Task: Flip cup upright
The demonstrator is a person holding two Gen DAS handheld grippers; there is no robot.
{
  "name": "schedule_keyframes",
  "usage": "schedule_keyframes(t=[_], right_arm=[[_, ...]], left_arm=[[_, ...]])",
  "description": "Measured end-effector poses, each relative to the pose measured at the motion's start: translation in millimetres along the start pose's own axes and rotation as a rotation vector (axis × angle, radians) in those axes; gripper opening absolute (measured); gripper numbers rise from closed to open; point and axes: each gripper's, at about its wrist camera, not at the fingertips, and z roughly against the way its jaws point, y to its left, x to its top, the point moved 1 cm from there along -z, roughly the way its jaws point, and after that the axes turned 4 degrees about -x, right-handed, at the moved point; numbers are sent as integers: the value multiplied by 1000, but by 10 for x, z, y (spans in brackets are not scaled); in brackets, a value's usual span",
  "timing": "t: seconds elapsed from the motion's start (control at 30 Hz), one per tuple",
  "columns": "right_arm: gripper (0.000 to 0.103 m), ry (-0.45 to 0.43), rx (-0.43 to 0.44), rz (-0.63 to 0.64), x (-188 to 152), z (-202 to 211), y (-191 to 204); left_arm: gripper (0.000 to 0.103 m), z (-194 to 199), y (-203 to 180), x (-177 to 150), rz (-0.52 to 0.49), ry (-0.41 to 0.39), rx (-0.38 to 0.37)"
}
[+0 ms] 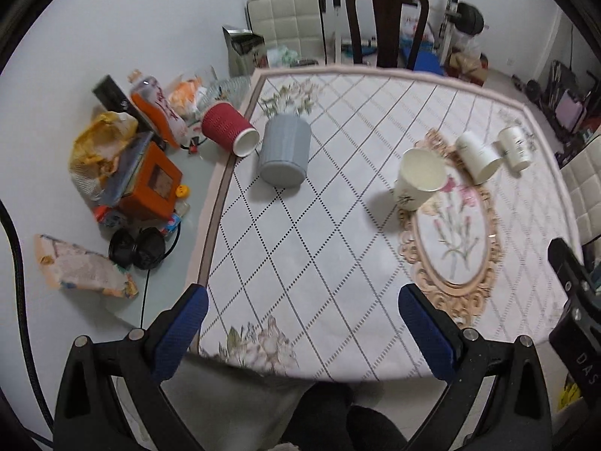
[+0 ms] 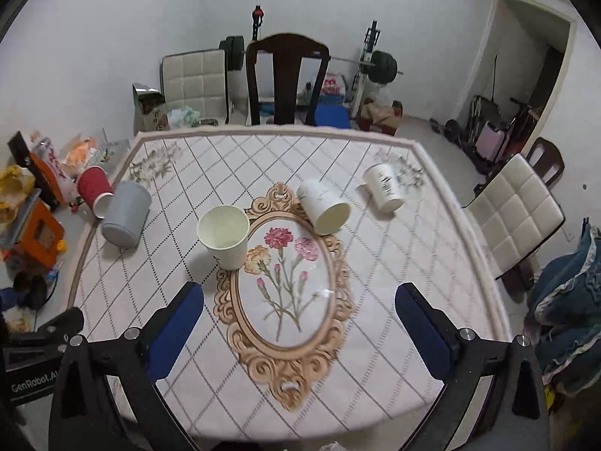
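Along the near edge of the table [image 2: 375, 394] both tools hang back with nothing in them: the left gripper [image 1: 300, 330] has its blue pads spread wide, and the right gripper [image 2: 300, 323] is just as wide open over the flower medallion.

Hard-to-see stuff first. The pile off the table's left edge is a jumble: an orange box [image 1: 154, 184], a yellow bag [image 1: 97, 143] and black headphones [image 1: 137, 248] are clear enough, the rest I can't sort out. The far corner of the right side is smeared by the fisheye, and the printing on the mugs is too small to read.

Cups: one paper cup [image 2: 224, 235] stands upright near the middle of the table, at the medallion's left rim, mouth up, and looks empty inside. A second white cup [image 2: 323, 205] lies on its side just past the medallion, mouth toward the near edge, nothing visible in it. A white mug [image 2: 384, 187] lies tipped over toward the far right corner. By the left edge a grey cup [image 2: 126, 213] lies on its side, and a red ribbed cup [image 2: 94, 191] lies right beside it, half off the cloth.
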Motion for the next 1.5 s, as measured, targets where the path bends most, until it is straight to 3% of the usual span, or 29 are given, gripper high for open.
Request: schedule_keyframes(t=[0.37,0.73,1.5], right_arm=[[103,-27,27,-9,-152,1050,-484],[103,-75,49,-27,-192,1787,-759],[103,-80,100,-10,-115,2045,-802]], left_arm=[[103,1024,-67,-356,21,-155,-28],[103,1574,-82,-503,12,-237,-41],[103,1773,-94,-527,10,-267,-24]])
